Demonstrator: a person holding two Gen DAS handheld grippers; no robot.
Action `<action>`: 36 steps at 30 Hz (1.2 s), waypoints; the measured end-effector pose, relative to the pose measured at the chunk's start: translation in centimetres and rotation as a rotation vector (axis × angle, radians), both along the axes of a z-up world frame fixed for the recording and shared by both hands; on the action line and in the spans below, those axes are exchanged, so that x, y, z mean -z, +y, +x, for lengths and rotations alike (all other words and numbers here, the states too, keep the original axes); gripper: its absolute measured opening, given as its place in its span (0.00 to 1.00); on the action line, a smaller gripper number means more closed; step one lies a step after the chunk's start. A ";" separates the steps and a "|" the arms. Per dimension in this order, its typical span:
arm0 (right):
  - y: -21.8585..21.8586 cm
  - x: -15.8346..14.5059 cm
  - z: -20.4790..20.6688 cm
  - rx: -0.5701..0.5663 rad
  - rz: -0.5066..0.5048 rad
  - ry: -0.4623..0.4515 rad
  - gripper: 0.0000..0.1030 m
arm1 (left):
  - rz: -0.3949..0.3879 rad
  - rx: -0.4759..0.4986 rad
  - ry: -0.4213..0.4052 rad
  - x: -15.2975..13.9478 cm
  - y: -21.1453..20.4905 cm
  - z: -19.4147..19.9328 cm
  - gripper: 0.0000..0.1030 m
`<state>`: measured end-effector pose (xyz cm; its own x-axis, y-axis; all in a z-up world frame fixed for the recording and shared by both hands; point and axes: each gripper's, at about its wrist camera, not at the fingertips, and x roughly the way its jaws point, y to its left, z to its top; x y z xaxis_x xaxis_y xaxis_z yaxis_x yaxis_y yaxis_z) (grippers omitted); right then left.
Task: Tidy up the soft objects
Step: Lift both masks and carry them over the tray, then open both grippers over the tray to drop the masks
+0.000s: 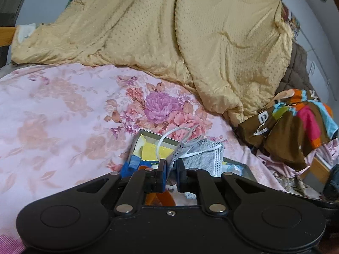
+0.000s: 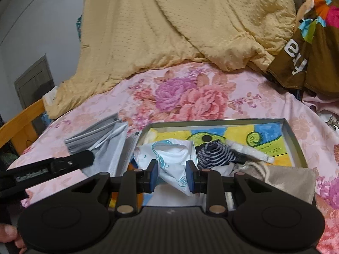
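Note:
My left gripper (image 1: pixel 171 163) is shut on a grey face mask (image 1: pixel 203 156) whose white ear loops curl upward. It hangs over the near left end of a metal tray (image 1: pixel 148 133) lined with a colourful drawing. In the right wrist view the same mask (image 2: pixel 106 141) hangs from the left gripper (image 2: pixel 84 158) just left of the tray (image 2: pixel 211 121). My right gripper (image 2: pixel 172 170) is shut on a white packet with blue print (image 2: pixel 171 158), held above the tray. A striped sock (image 2: pixel 214 154) and a beige pouch (image 2: pixel 286 177) lie in the tray's near right part.
The tray rests on a pink floral sheet (image 1: pixel 63 105). A yellow quilt (image 1: pixel 169 31) is heaped behind it, and a brown multicoloured cloth (image 1: pixel 296 122) lies to the right. A wooden bed rail (image 2: pixel 23 118) runs along the left. A person's thumb (image 2: pixel 8 232) shows at the lower left.

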<state>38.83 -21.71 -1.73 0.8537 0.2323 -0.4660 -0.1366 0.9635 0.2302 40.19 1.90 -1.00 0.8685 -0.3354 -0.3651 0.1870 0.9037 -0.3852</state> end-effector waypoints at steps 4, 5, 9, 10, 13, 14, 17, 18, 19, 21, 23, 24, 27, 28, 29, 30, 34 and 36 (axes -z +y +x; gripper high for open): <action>-0.5 0.5 1.3 0.010 -0.002 0.014 0.31 | 0.021 -0.013 0.045 0.4 -1.7 2.4 0.09; -0.5 0.6 1.6 0.014 -0.002 0.018 0.31 | 0.029 -0.016 0.057 0.6 -2.0 2.8 0.09; -0.5 0.8 2.4 0.020 -0.006 0.025 0.32 | 0.066 -0.045 0.107 1.1 -3.2 4.5 0.09; -0.4 0.9 2.5 0.020 -0.013 0.028 0.32 | 0.082 -0.054 0.130 1.3 -3.5 4.9 0.09; -0.2 1.2 3.0 0.023 -0.026 0.049 0.34 | 0.104 -0.074 0.180 1.8 -3.9 5.5 0.09; -0.2 1.3 3.1 0.023 -0.025 0.057 0.35 | 0.111 -0.077 0.194 2.0 -4.0 5.7 0.10; -0.2 1.3 3.2 0.021 -0.025 0.072 0.38 | 0.133 -0.075 0.206 2.2 -4.3 5.6 0.12; -0.3 1.2 3.2 0.022 -0.028 0.071 0.41 | 0.136 -0.072 0.205 2.2 -4.4 5.6 0.13; -0.3 1.1 3.1 0.023 -0.029 0.068 0.42 | 0.139 -0.069 0.206 2.1 -4.5 5.5 0.15; -0.5 1.1 3.1 0.026 -0.032 0.066 0.44 | 0.149 -0.067 0.208 2.0 -4.7 5.5 0.17; -0.6 1.0 3.1 0.028 -0.035 0.065 0.46 | 0.161 -0.062 0.214 1.8 -4.9 5.5 0.21; -0.6 1.0 3.0 0.030 -0.033 0.065 0.48 | 0.167 -0.061 0.213 1.8 -4.9 5.5 0.21; -0.9 0.9 3.0 0.035 -0.027 0.064 0.50 | 0.177 -0.063 0.213 1.8 -4.9 5.3 0.29; -0.9 0.9 3.0 0.035 -0.025 0.064 0.51 | 0.176 -0.067 0.214 1.8 -4.8 5.2 0.32; -1.0 0.9 3.0 0.037 -0.021 0.064 0.54 | 0.175 -0.071 0.218 1.8 -4.7 5.2 0.36; -1.1 0.8 3.0 0.038 -0.019 0.063 0.56 | 0.172 -0.074 0.223 1.8 -4.6 5.2 0.38; -1.4 0.7 2.8 0.045 -0.014 0.061 0.60 | 0.165 -0.087 0.235 1.7 -4.2 4.8 0.48; -1.6 0.5 2.6 0.051 -0.015 0.059 0.63 | 0.165 -0.090 0.231 1.5 -4.1 4.4 0.51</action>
